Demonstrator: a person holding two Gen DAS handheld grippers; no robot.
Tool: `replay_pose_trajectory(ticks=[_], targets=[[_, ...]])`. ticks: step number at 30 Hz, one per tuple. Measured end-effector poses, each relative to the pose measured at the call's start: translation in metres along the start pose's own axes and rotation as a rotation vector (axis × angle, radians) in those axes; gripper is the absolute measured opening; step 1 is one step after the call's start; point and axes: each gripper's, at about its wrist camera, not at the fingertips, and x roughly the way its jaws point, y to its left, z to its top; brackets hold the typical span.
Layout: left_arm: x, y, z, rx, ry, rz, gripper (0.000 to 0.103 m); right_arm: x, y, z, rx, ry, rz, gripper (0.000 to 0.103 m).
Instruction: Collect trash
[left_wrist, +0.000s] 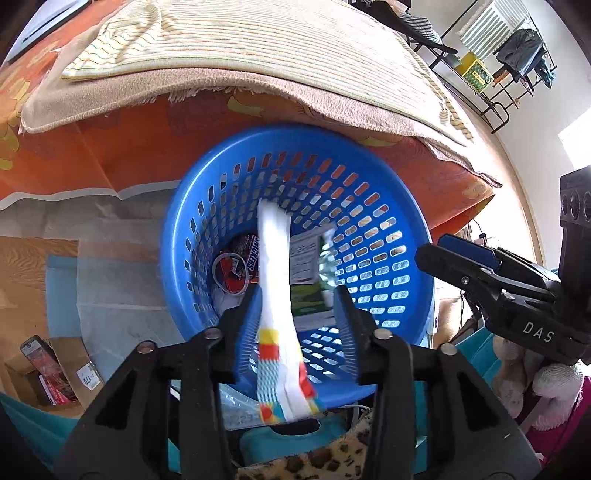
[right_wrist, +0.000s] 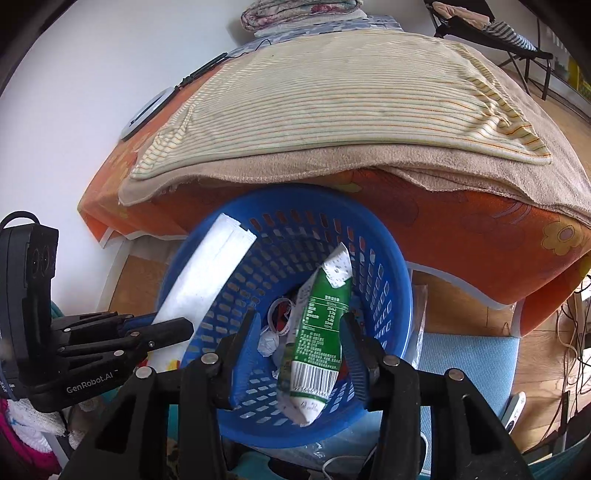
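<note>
A blue perforated basket (left_wrist: 376, 236) (right_wrist: 384, 266) stands on the floor against the bed. Inside lie a Snickers wrapper (left_wrist: 248, 258), crumpled paper (right_wrist: 269, 343) and other trash. My left gripper (left_wrist: 299, 295) is open above the basket; a white wrapper with coloured print (left_wrist: 275, 280) hangs between its fingers, blurred, and also shows in the right wrist view (right_wrist: 207, 273). My right gripper (right_wrist: 297, 325) is open above the basket; a green and white packet (right_wrist: 317, 332) sits loose between its fingers, also in the left wrist view (left_wrist: 306, 291).
A bed with an orange sheet (right_wrist: 461, 229) and striped blanket (right_wrist: 332, 103) is right behind the basket. A cardboard box (left_wrist: 70, 369) stands on the wooden floor at left. A light blue mat (right_wrist: 469, 354), cables and a drying rack (left_wrist: 517, 62) are at right.
</note>
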Motion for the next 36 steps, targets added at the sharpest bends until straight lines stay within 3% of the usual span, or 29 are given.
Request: replay_pose_trajectory(ticks=[1,5,8,13,22,36], targets=[[0.0,0.0,0.0,0.001,-0.005,0.005,0.046,0.0,0.0,0.0,0.002,-0.001,-0.007,0.059],[0.0,0.002,0.001,-0.001,-0.011,0.02,0.047,-0.001,0.0,0.001,-0.002,-0.007,-0.021,0.065],[0.0,0.004,0.001,-0.002,-0.018,0.037,0.056,-0.001,0.0,0.001,-0.005,-0.008,-0.028,0.073],[0.0,0.003,0.004,0.013,-0.033,0.074,0.057,-0.002,0.002,0.002,-0.014,-0.013,-0.043,0.084],[-0.01,-0.005,0.012,0.052,-0.072,0.093,0.058,-0.01,0.005,0.006,-0.03,-0.04,-0.073,0.086],[-0.051,-0.019,0.034,0.091,-0.2,0.13,0.058,-0.047,0.015,0.021,-0.069,-0.156,-0.098,0.088]])
